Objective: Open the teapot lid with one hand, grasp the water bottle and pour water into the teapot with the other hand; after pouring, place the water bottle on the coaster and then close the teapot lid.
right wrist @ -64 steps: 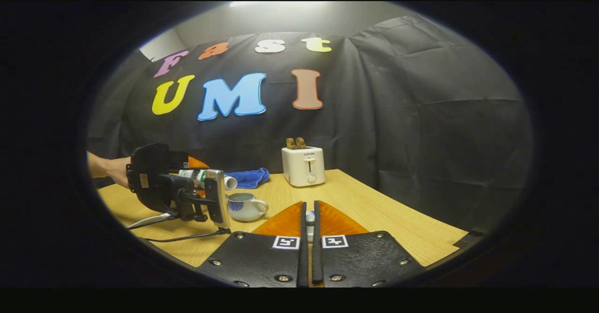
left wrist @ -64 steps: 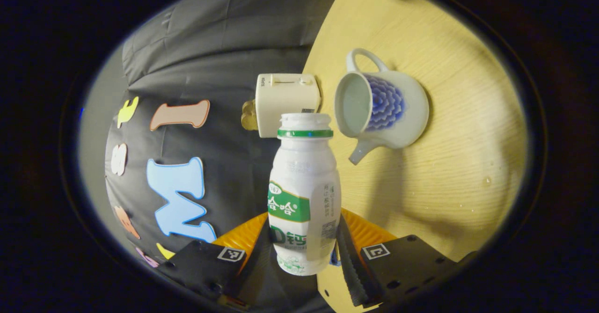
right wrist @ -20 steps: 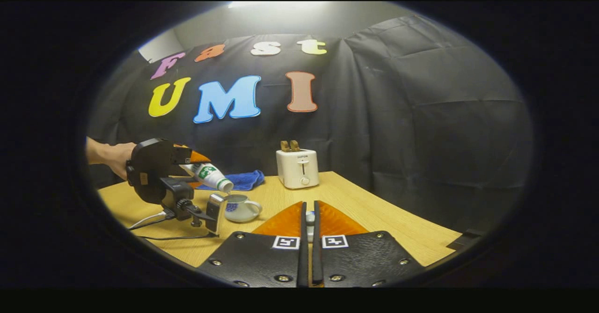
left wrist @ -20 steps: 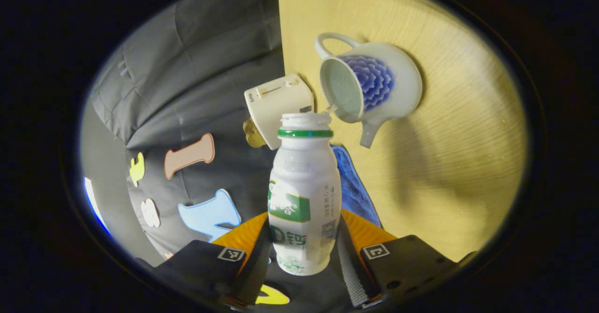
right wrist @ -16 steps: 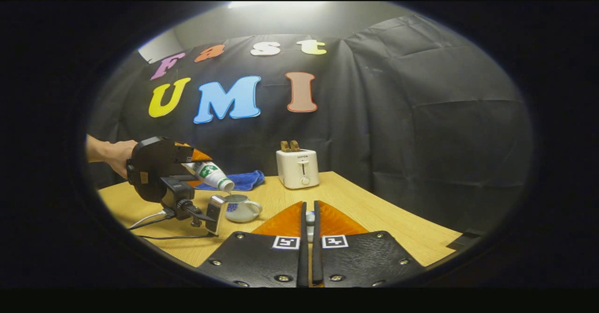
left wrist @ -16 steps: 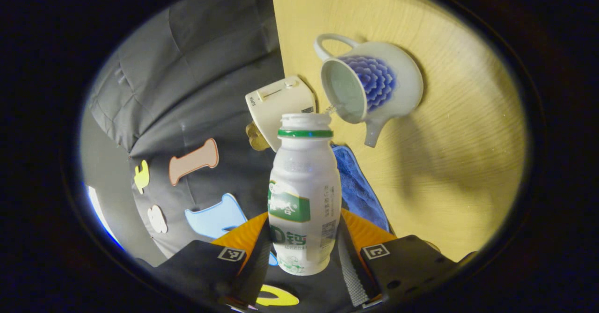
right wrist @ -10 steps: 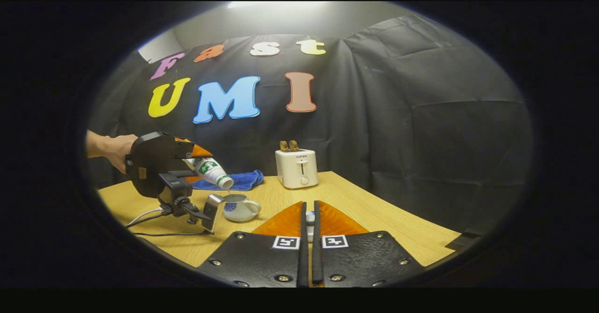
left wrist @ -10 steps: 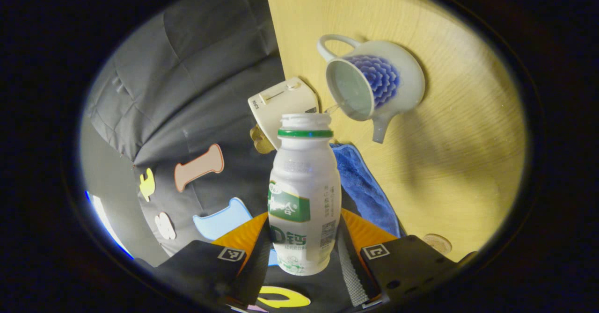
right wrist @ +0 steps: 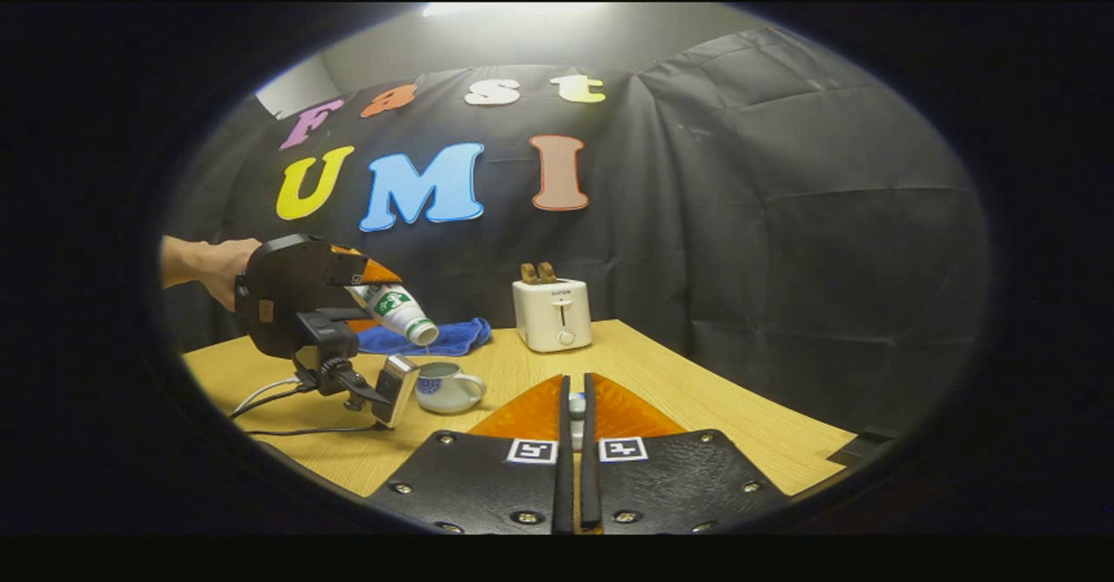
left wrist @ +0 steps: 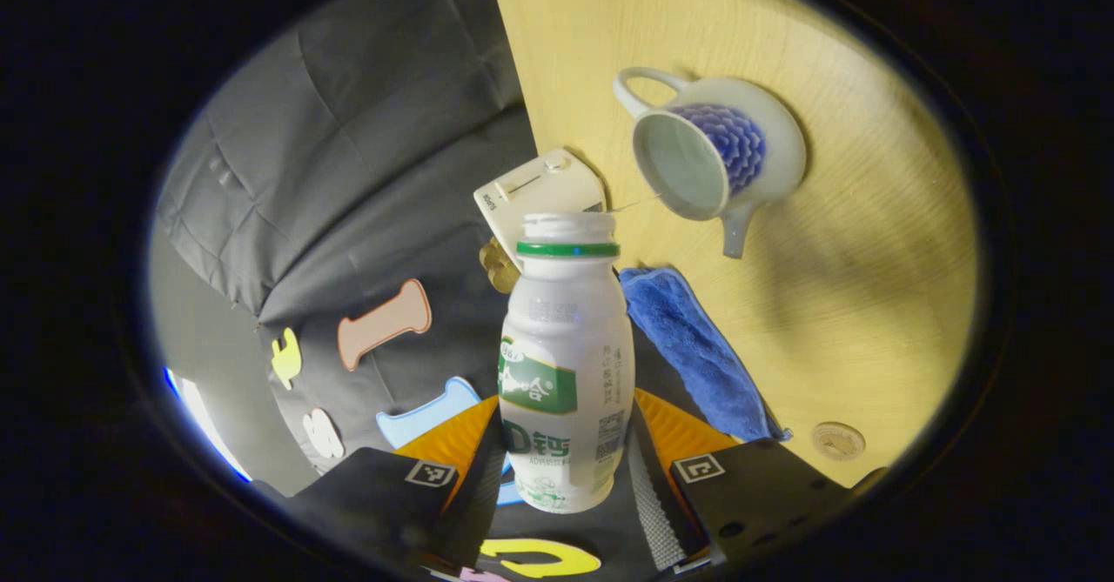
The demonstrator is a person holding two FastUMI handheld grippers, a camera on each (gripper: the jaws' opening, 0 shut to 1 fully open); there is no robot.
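Left claw point(left wrist: 566, 469): both fingers pinching the base of water bottle point(left wrist: 566, 364), uncapped mouth tipped down above open teapot point(left wrist: 714, 160), thin stream running into it. Right claw point(right wrist: 574, 443): fingers pressed nearly together on small white lid point(right wrist: 576, 406), held above bench point(right wrist: 696, 399). Teapot upright on bench, lidless. Round coaster point(left wrist: 838, 440) lies near blue cloth point(left wrist: 687, 338). White toaster point(right wrist: 553, 312) stands at bench's far edge
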